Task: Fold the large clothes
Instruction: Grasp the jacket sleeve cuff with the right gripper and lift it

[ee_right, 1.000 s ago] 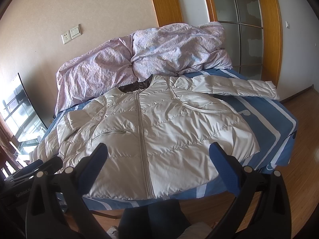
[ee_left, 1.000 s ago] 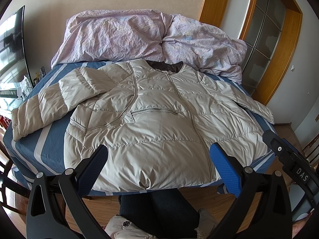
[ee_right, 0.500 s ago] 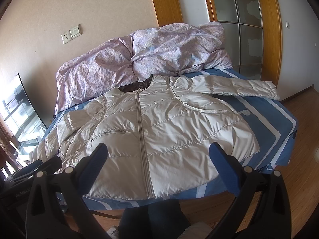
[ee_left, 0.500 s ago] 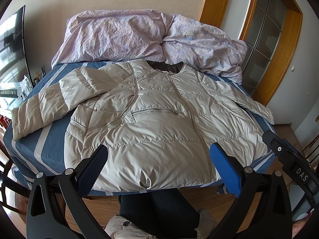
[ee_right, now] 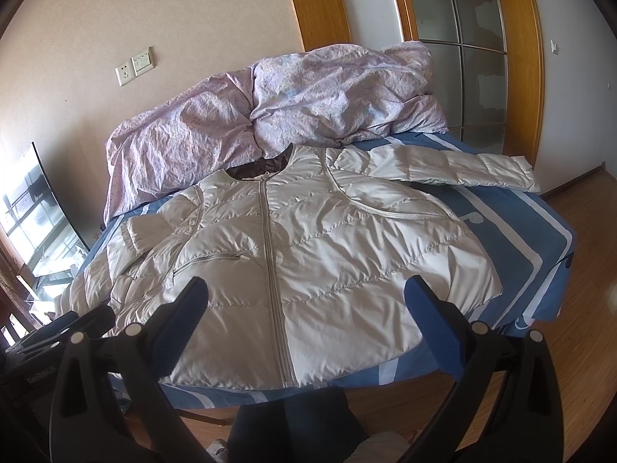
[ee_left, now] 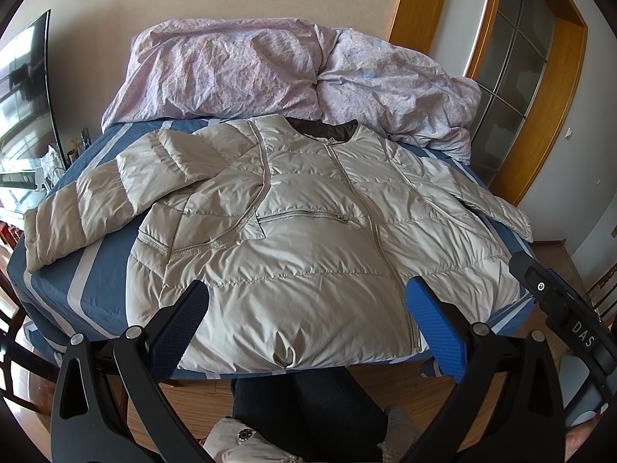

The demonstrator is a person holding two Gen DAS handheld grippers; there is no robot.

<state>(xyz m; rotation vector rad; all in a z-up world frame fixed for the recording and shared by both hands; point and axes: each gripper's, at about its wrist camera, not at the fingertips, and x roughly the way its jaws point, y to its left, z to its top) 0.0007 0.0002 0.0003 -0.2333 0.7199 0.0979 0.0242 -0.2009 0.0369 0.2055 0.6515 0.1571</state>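
Daylight fills both views, soft and fairly bright. In the right wrist view the jacket (ee_right: 308,266) shines almost white with glare; in the left wrist view the jacket (ee_left: 308,239) looks duller and beige. Creases cast soft shadows. Focus is sharp. Fisheye bending curves the door frame (ee_right: 536,77), and the corners are black.

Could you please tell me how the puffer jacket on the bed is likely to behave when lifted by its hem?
The puffer jacket will probably flop and drape, since it lies soft and creased. Its puffy quilting suggests it is light for its bulk. The shiny shell may slip in the tongs, so a deep bite seems wise.
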